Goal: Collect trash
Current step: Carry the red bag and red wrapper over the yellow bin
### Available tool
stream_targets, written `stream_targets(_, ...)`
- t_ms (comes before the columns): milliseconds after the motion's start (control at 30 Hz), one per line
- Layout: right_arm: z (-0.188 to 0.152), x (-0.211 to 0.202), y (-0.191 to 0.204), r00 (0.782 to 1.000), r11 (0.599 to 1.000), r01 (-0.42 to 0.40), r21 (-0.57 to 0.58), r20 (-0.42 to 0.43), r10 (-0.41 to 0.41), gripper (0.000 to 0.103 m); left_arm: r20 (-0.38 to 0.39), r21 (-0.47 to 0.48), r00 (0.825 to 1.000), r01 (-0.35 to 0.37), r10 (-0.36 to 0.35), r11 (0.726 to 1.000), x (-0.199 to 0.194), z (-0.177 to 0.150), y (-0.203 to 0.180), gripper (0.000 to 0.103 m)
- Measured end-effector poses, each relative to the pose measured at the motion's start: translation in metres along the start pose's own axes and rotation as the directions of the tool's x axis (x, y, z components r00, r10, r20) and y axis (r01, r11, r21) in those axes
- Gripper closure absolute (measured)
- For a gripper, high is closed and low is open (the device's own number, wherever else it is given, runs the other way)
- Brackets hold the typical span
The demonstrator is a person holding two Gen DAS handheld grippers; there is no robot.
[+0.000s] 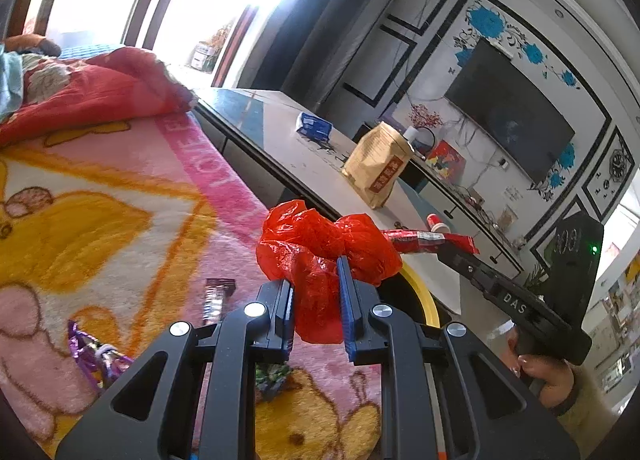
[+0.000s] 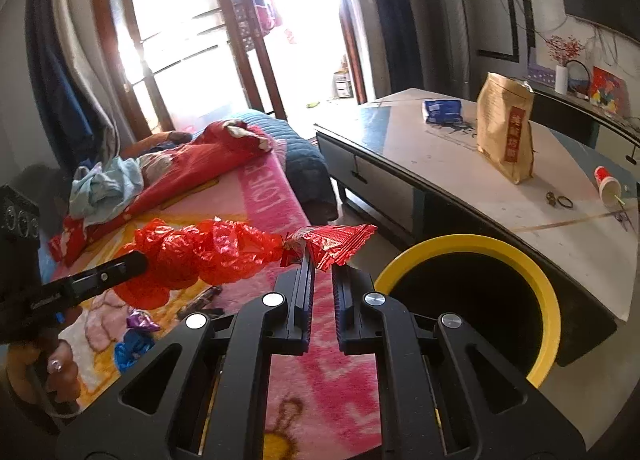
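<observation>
Between the closed pads of the left gripper [image 1: 316,280], a crumpled red plastic bag [image 1: 320,248]; the right gripper [image 2: 322,260], shut, pinches a red foil wrapper [image 2: 336,240] beside the yellow-rimmed bin [image 2: 548,288].

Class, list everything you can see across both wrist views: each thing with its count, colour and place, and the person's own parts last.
Plastic bag: one, red, crumpled, in left tongs.
Snack wrapper: one, red, in right tongs.
Bin: one, yellow rim, black inside, beside the table.
Paper bag: one, tan, upright on table.
Packet: one, blue, on table.
Cup: one, red and white, lying on table.
Blanket: one, pink and yellow; small wrappers on it.
Hands: two, gripping the handles.
</observation>
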State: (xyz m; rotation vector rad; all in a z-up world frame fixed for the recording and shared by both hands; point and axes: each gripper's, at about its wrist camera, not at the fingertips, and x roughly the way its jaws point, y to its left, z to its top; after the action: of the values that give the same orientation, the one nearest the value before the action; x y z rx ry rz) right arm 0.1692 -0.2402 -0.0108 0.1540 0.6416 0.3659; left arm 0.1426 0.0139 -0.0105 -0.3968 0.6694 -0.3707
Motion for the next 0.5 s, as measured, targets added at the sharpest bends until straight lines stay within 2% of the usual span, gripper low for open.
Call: stream_targets(500,0.003,-0.007,-0.050,0.997,0.992,0.074,0.107,0.020,-0.077,0.098,-0.059,0.080,0.998,0.038,-0.034,0.996,0.033,-0.010,-0.036,0.085)
